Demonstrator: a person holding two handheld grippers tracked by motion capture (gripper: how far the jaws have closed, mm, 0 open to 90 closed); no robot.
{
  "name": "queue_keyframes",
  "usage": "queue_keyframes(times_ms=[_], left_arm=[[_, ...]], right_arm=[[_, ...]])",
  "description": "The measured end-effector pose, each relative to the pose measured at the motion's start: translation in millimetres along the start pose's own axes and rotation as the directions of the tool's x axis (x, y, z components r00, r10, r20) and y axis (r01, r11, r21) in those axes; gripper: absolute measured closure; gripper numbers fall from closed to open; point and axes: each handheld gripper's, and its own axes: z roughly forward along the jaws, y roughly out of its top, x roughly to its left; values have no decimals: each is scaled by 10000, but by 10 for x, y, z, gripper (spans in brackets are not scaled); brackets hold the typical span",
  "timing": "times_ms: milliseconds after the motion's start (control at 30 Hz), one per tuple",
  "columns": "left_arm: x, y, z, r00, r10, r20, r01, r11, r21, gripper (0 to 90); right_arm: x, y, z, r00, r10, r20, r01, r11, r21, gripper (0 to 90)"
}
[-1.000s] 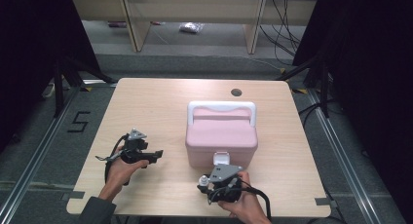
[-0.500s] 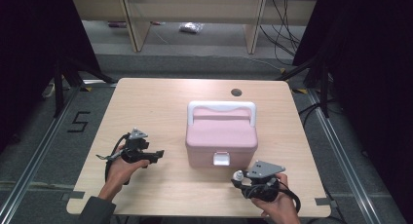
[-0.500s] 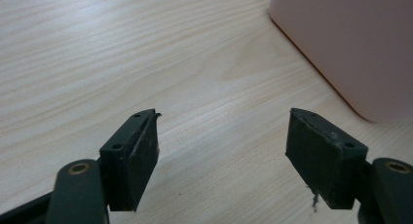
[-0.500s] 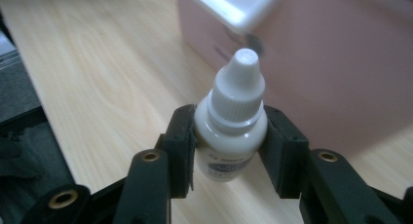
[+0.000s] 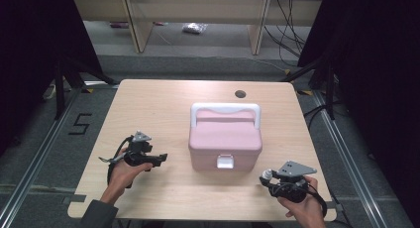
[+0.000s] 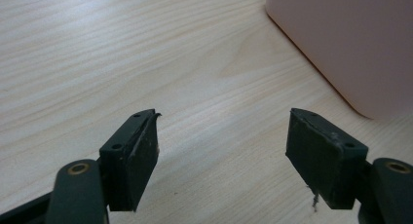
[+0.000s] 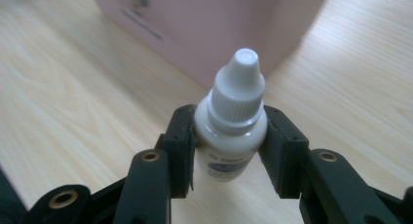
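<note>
in the high view a pale wooden table with rounded corners [image 5: 163, 114] stands on a grey floor, and a closed pink plastic box with a white carrying handle and a white front latch [image 5: 225, 138] sits near its middle. the left gripper [image 5: 159, 158], held in the person's left hand [image 5: 123, 171], lies low over the table to the left of the box, apart from it, its jaws pointing toward the box. the right gripper [image 5: 266, 175], in the right hand [image 5: 302, 208], is near the table's front right corner, a small white tip showing at its jaws; the rest of that object is too small to make out here. a dark round hole [image 5: 240, 94] marks the table's far side, a "5" [image 5: 79, 124] is marked on the floor at left, and pale shelving with cables stands beyond, the sides lost in darkness. in the left gripper view the jaws stand wide apart with only bare wood grain between them, and a corner of the pink box is cut off at upper right. in the right gripper view the jaws are clamped on a small white plastic dropper bottle with a ribbed cap [image 7: 233, 121]; its label is blurred and unreadable, and the pink box rises just behind it.
</note>
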Motion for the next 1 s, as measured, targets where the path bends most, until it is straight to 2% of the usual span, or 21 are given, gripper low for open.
queue_keyframes(times_ms=[100, 133, 167, 233, 267, 300, 333, 367, 400, 500, 567, 600, 667, 700, 733, 767, 833, 867, 900, 933, 1000], left_arm=[[-5, 6, -1, 10000, 41, 14, -41, 10000, 54, 270], [-10, 9, -1, 10000, 58, 28, -58, 10000, 29, 270], [-15, 12, -7, 9999, 114, -37, -114, 9999, 47, 270], [-25, 21, -7, 9999, 97, 25, -97, 10000, 1, 270], [-25, 25, -5, 9999, 113, 79, -113, 9999, -2, 270], [-29, 28, -3, 9999, 96, 104, -96, 10000, 1, 270], [-29, 33, -3, 9999, 136, 102, -136, 9999, 22, 270], [-26, 36, 2, 9998, 104, 196, -104, 9999, 25, 270], [-24, 43, 0, 9997, 166, 185, -167, 9998, 54, 270], [-22, 61, -2, 9990, 234, 385, -236, 9997, 42, 268], [-25, 82, -16, 9982, 329, 497, -334, 9994, 89, 266], [-34, 94, -24, 9982, 279, 535, -282, 9996, 60, 266], [-32, 122, -45, 9975, 371, 601, -376, 9993, 68, 264], [-39, 134, -48, 9978, 363, 549, -363, 9993, -24, 262], [-36, 148, -56, 9971, 370, 663, -371, 9993, 7, 257], [-38, 160, -64, 9971, 357, 668, -359, 9994, 24, 244], [-46, 178, -85, 9970, 489, 604, -492, 9988, 36, 232], [-53, 186, -91, 9971, 404, 639, -405, 9992, -3, 229], [-53, 196, -103, 9973, 470, 571, -470, 9989, 2, 220], [-56, 204, -107, 9975, 424, 564, -421, 9991, -66, 220], [-53, 223, -124, 9971, 471, 596, -467, 9989, -75, 217]], right_arm=[[-97, -47, -26, 9980, 581, 242, -584, 9982, 136, 603], [-148, -64, -19, 9986, 459, 259, -461, 9989, 77, 603], [-167, -76, -35, 9956, 848, 392, -857, 9961, 204, 603], [-240, -107, -28, 9943, 900, 578, -908, 9958, 126, 603], [-248, -116, -35, 9901, 1244, 643, -1259, 9919, 194, 603], [-312, -130, -34, 9936, 799, 800, -808, 9967, 76, 603], [-304, -137, -41, 9888, 1322, 696, -1336, 9909, 163, 603], [-345, -147, -30, 9919, 1130, 583, -1139, 9934, 116, 603], [-357, -157, -38, 9898, 1169, 815, -1186, 9928, 163, 603], [-398, -179, -38, 9869, 1310, 943, -1335, 9909, 200, 603], [-443, -196, -21, 9885, 1116, 1023, -1130, 9936, 82, 603], [-440, -196, -24, 9859, 1310, 1040, -1334, 9909, 159, 603], [-465, -207, -6, 9892, 994, 1077, -1013, 9948, 127, 603], [-431, -203, -16, 9826, 1500, 1100, -1544, 9875, 323, 603], [-458, -211, -2, 9872, 1255, 985, -1289, 9912, 288, 603], [-430, -213, -7, 9815, 1634, 1002, -1685, 9847, 448, 603], [-432, -218, 2, 9815, 1681, 913, -1729, 9838, 475, 603], [-460, -229, 9, 9868, 1274, 1000, -1315, 9907, 354, 603], [-458, -230, 7, 9854, 1347, 1045, -1395, 9894, 402, 603], [-488, -231, 6, 9888, 1063, 1045, -1109, 9931, 392, 603], [-483, -233, 3, 9853, 1307, 1098, -1363, 9896, 455, 603]])
